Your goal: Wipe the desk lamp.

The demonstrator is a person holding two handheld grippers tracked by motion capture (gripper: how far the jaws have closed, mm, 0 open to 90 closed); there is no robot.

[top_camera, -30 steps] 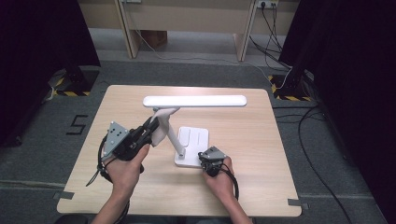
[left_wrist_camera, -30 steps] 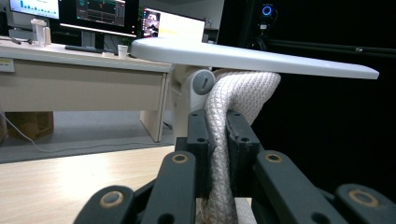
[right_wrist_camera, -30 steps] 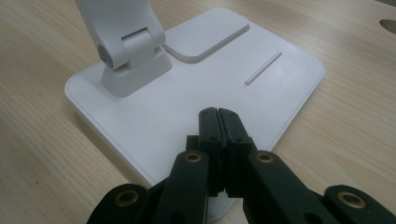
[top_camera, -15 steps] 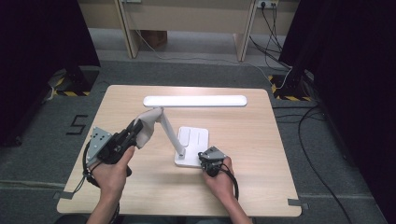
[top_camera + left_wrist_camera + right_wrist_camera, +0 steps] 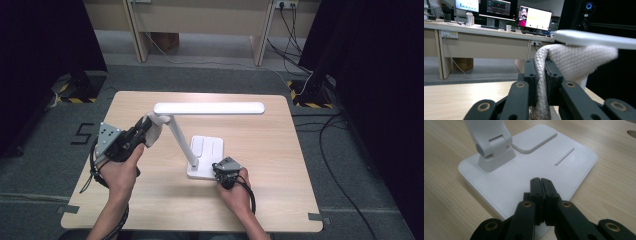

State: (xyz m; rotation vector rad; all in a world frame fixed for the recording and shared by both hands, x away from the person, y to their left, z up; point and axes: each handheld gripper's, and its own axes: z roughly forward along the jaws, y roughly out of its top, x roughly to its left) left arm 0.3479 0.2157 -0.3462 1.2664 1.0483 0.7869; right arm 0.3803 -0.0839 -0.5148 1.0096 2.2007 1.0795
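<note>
jaws of left gripper (image 5: 540, 82) clamp cloth (image 5: 574, 60) under lamp head (image 5: 596, 40).

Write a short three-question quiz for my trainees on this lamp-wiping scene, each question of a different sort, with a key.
1. True or false: the left claw is shut on a whitish quilted cloth.
2. What do the right claw's closed jaws rest on? A. the bare wooden table B. the white square lamp base C. the cloth
3. Which lamp part does the cloth touch?

Key: 1. True. 2. B. 3. The end of the long flat white lamp head, from underneath.
</note>
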